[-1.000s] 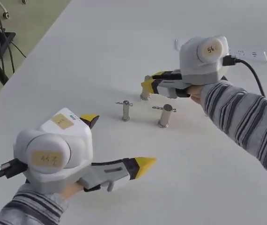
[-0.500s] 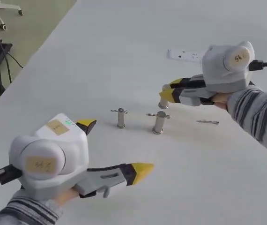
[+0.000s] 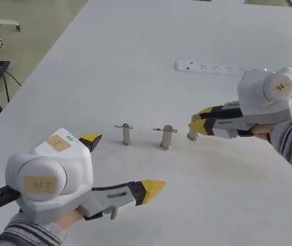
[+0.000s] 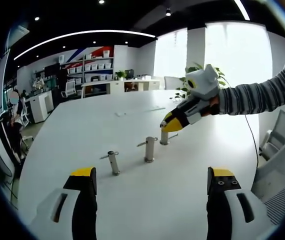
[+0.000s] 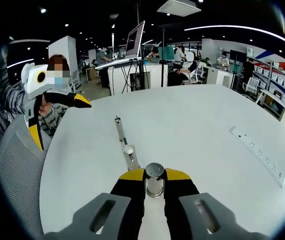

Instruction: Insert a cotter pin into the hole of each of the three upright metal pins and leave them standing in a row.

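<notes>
Looking down in the head view, three metal pins stand in a line on the white table (image 3: pixel 84 77). The middle pin (image 3: pixel 166 138) is upright with a cotter pin (image 3: pixel 165 129) through its top. Just left of it the left pin (image 3: pixel 126 135) stands the same way, and it has a cotter pin through it too. Just right of the middle pin, the third pin (image 3: pixel 192 134) is upright between the jaws of the right gripper (image 3: pixel 200 119), which are clamped on it. The left gripper (image 3: pixel 123 162) hovers near the middle pin on the person's side, jaws spread wide and carrying nothing. A power strip (image 3: pixel 212 67) lies well beyond the middle pin.

Over to the left gripper view: the wide jaws frame the row. Each pin's long axis is vertical. The two cotter pins lie level, with their long axes roughly along the row.

Now the right gripper view: the third pin's round head sits between the yellow tips, with the middle pin straight beyond it.

By my reckoning two of the three are done. I cannot tell whether the third carries a cotter pin, because the jaws cover its hole. If it doesn't, that insertion is left, and then letting go with the row standing.
</notes>
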`<state>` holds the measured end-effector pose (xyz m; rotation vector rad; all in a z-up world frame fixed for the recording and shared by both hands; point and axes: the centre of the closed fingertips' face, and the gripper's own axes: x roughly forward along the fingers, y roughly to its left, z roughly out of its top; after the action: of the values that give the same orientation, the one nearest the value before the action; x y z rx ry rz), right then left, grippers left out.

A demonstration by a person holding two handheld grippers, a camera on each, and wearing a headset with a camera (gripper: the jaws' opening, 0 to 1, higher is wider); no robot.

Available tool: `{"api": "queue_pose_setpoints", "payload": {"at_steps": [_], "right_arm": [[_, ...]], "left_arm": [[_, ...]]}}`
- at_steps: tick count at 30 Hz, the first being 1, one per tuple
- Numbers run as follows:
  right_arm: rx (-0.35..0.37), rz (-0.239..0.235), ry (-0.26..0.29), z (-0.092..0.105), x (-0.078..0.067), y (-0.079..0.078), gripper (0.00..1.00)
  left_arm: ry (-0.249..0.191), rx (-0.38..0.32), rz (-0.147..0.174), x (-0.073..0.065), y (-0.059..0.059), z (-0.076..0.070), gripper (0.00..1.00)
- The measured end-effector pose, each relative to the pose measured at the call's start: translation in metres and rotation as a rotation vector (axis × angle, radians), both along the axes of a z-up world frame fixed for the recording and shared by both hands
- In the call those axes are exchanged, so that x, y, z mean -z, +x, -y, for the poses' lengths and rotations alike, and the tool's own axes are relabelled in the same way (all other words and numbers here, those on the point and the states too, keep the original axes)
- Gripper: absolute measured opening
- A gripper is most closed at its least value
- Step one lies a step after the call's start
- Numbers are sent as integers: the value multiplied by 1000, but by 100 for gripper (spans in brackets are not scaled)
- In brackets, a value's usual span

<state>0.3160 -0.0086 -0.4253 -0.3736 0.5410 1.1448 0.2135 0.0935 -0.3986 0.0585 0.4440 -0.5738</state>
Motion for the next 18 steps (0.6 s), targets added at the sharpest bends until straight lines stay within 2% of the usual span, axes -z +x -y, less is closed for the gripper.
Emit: {"api": "queue_pose_setpoints", "payload": {"at_steps": [5, 18], "right_arm": [[-19, -5, -4, 1, 2, -17, 8], [-51, -21, -6, -4, 11, -51, 8]], "left_arm": [[-16, -15, 7, -4, -4, 0, 91], [-3, -26, 7, -5, -10, -2, 91]]}}
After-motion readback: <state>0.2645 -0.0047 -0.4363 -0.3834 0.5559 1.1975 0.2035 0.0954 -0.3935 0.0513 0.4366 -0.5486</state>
